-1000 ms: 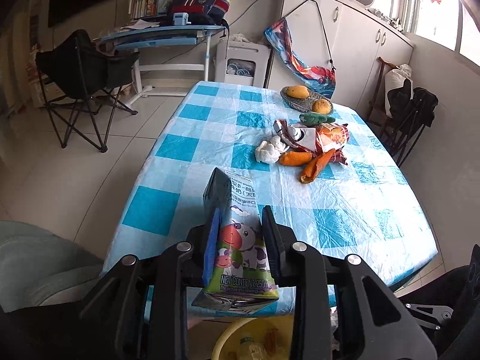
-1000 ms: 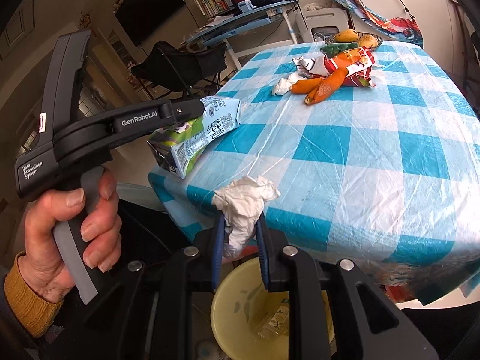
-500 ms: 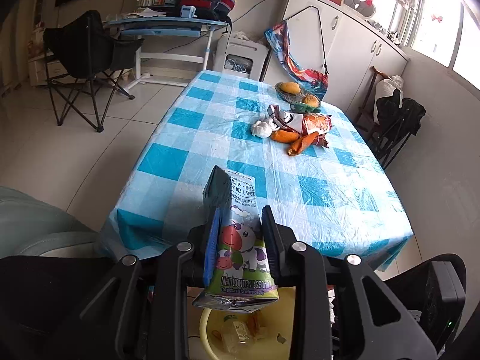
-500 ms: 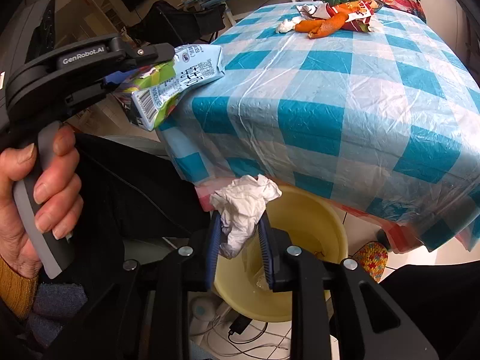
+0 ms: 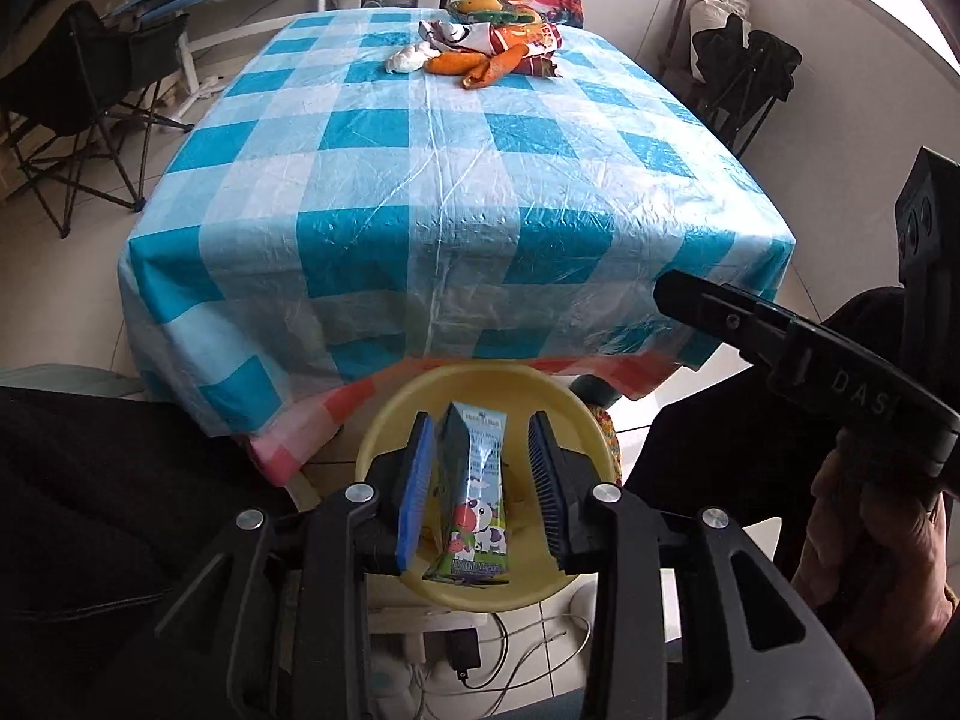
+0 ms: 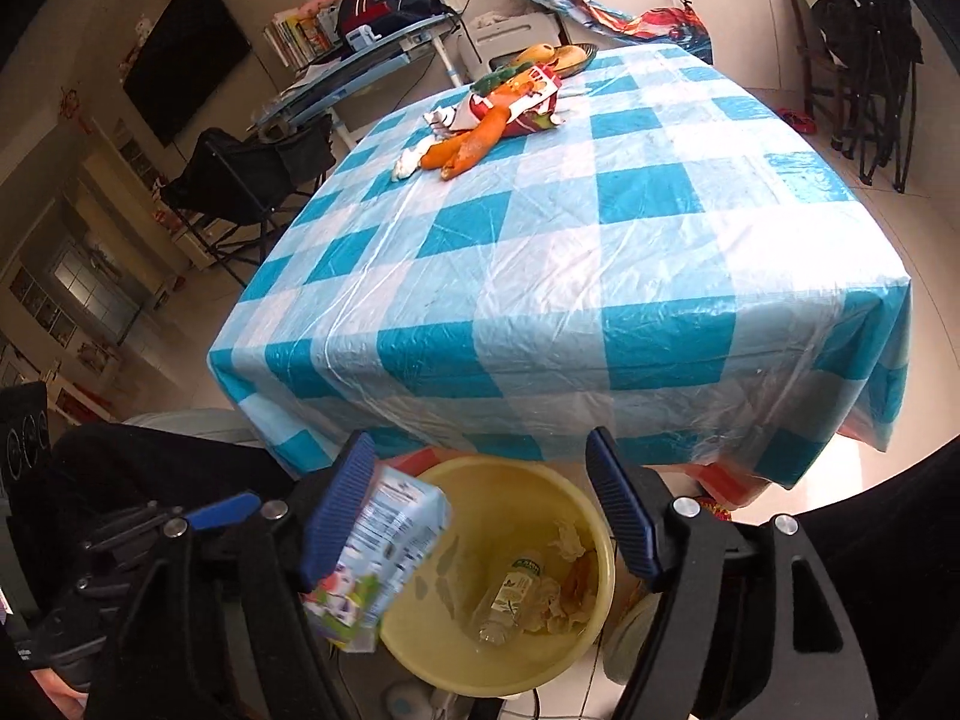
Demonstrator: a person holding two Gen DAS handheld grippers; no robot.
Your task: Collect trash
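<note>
A tiled room with a desk and folding chair at the back holds a large table (image 5: 456,192) under a glossy, wrinkled blue-and-white checked plastic cloth. At its far end lies a heap of orange peel and wrappers (image 5: 486,51) with a crumpled white tissue (image 5: 407,60) beside it.

Below the near table edge stands a round yellow plastic bin (image 6: 576,492), holding a clear bottle (image 6: 507,597) and crumpled scraps.

The left tongs (image 5: 483,480) hang directly over the bin, jaws opening. The milk carton (image 5: 474,492), a slim box printed with a cartoon cow, stands between the blue ribbed pads, with a clear gap on the right side and a narrower one on the left; it looks released. A second ago it was clamped tight above the table edge.

The right tongs (image 6: 480,510) are also over the bin, jaws opening wide with nothing between them. The white tissue wad they pinched half a second ago is gone from the pads.
</note>
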